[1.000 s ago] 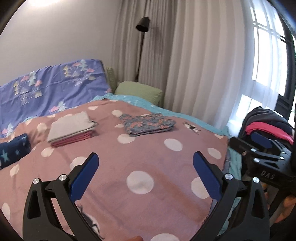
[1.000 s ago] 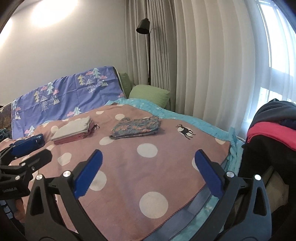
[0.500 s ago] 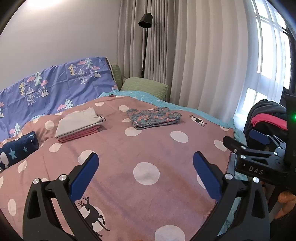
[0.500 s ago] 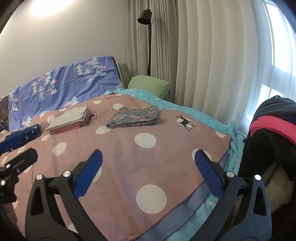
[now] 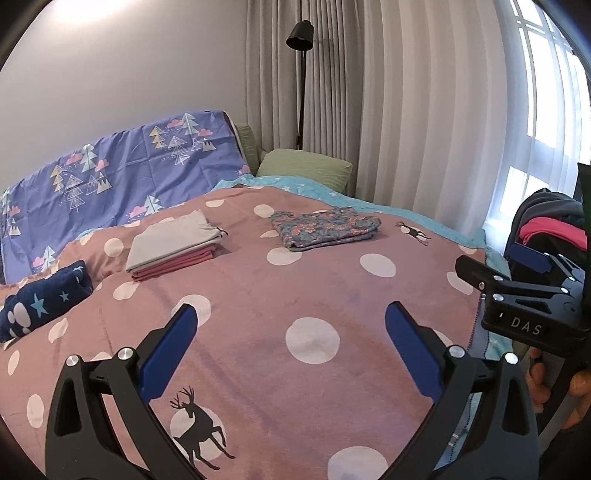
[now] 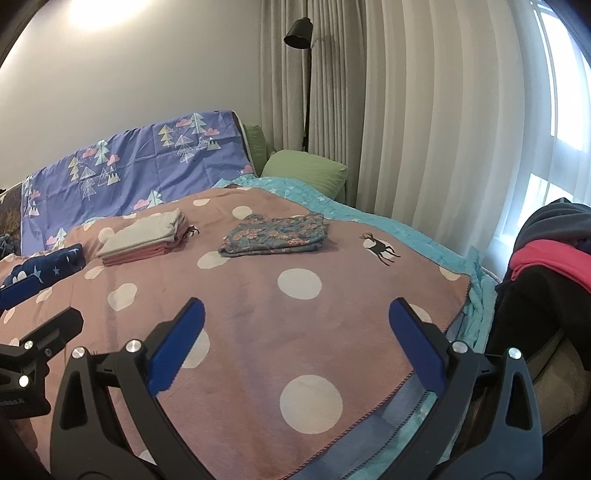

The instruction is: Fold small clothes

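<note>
A folded floral garment [image 5: 325, 229] [image 6: 275, 236] lies far back on the pink polka-dot blanket [image 5: 258, 295] [image 6: 258, 295]. Left of it sits a folded stack, grey on pink [image 5: 173, 247] [image 6: 142, 242]. A pile of unfolded clothes, dark with a pink-red piece [image 5: 546, 229] [image 6: 546, 254], rests at the right beyond the bed's edge. My left gripper [image 5: 291, 317] hovers open above the blanket with nothing in it. My right gripper [image 6: 295, 314] is open too, empty, near the bed's right corner; it shows from the side in the left wrist view [image 5: 524, 273].
A rolled navy star-print cloth [image 5: 44, 295] [image 6: 44, 264] lies at the left. A purple tree-print sheet [image 5: 122, 177] and a green pillow [image 5: 306, 166] stand at the head. A floor lamp [image 5: 300, 35], curtains and a bright window fill the back right.
Both grippers have risen and tilted up, so more of the wall and the blanket's near part with a deer print shows. Both stay open and empty; the folded clothes have not moved.
</note>
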The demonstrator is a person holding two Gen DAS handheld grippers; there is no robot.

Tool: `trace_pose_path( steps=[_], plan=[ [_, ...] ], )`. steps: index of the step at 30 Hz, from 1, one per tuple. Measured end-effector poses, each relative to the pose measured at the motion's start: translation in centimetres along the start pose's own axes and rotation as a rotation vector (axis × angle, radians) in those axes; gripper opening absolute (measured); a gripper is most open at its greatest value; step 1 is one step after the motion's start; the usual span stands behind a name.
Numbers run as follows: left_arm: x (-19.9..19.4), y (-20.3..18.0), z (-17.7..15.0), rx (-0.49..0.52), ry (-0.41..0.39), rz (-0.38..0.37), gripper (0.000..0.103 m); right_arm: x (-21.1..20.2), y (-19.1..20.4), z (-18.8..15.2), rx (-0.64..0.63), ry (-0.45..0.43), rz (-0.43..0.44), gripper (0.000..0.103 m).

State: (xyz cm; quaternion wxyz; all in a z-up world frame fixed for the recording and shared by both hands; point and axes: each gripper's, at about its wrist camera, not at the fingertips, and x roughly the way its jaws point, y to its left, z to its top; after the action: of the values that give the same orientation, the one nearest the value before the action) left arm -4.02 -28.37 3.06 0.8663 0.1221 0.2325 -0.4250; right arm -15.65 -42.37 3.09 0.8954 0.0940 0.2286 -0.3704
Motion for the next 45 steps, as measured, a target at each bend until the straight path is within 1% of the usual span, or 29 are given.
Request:
trace_pose_path(
  steps=[17, 31, 45],
  plan=[
    [-0.22, 0.36, -0.02, 0.005, 0.009, 0.035, 0.102, 0.02, 0.49, 0.04, -0.010, 0.000, -0.002, 0.101],
    [0.09, 0.27, -0.06, 0.007, 0.022, 0.035, 0.102, 0.30, 0.60, -0.16, -0.010, 0.007, -0.005, 0.101],
    [0.72, 0.29, -0.68, 0.022, 0.053, 0.032, 0.102, 0.81, 0.50, -0.33, -0.007, 0.019, -0.004, 0.101]
  ],
)
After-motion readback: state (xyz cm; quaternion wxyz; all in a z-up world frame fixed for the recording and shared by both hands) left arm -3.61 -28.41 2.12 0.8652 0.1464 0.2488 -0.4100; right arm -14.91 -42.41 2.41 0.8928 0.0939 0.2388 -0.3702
